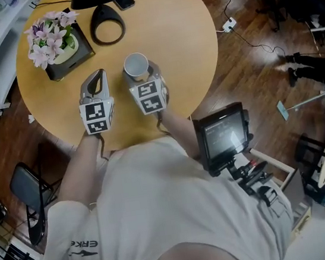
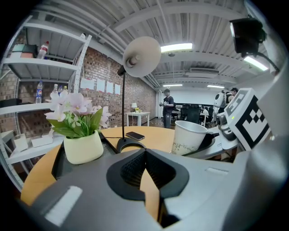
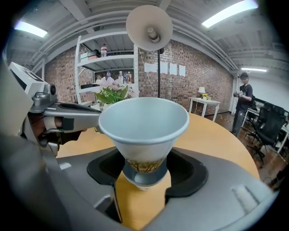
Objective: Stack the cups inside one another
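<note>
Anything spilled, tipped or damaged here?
Nothing stands out: the white paper cup sits upright in the right gripper, the left gripper is shut and empty, and the round wooden table shows no spill.

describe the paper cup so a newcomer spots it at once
On the round wooden table, go to the side nearest the person, to the right hand-held gripper. Held between its jaws is a white paper cup, open and empty, unlike the flower-filled pot and black lamp base farther back.
</note>
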The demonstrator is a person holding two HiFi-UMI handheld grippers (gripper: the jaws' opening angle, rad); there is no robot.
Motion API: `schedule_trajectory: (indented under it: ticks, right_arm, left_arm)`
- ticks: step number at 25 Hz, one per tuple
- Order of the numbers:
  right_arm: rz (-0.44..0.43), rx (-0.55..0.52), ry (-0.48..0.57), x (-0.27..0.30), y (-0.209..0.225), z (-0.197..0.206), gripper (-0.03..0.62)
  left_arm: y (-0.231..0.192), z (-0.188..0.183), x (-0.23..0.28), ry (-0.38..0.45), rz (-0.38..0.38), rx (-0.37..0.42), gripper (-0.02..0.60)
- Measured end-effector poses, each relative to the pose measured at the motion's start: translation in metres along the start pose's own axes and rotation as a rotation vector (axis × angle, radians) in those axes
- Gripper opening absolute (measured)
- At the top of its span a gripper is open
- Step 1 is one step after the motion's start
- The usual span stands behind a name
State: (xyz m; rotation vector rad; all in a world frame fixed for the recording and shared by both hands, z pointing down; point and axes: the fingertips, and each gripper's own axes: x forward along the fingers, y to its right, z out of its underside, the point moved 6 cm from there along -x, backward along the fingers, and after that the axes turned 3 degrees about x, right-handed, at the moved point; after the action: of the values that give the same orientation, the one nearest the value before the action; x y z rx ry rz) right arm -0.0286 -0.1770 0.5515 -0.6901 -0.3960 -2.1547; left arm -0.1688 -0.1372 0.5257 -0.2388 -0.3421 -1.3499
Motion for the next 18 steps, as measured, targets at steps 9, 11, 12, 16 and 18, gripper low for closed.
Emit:
schedule_trajectory:
  ticks: [9,11,12,16,18]
  right_arm:
    - [-0.005,0.014,0.002,0.0004,0.0020,0.0005,0.324]
    - [-0.004,0.017,0.001,0.0002,0.0023,0.0004,0.325]
    - [-0.004,0.017,0.000,0.0002,0.0022,0.0002,0.325]
    - [-0.014,0.019,0.002,0.0000,0.0018,-0.0006,0.345]
    - [-0.019,0.020,0.000,0.0001,0.0014,-0.0004,0.353]
  left_arm:
    - [-0.0001,0.0005,0.0020,-0.001,0.003,0.000,0.002]
    - [0.0004,0.0011,0.0023,-0.002,0.006,-0.001,0.002]
    - [0.0004,0.0013,0.0025,-0.004,0.007,-0.002,0.002]
    - [0.0001,0.0001,0.0032,-0.001,0.007,0.000,0.002]
    - [-0.0001,-0.0002,0.0039,0.002,0.009,0.001,0.002]
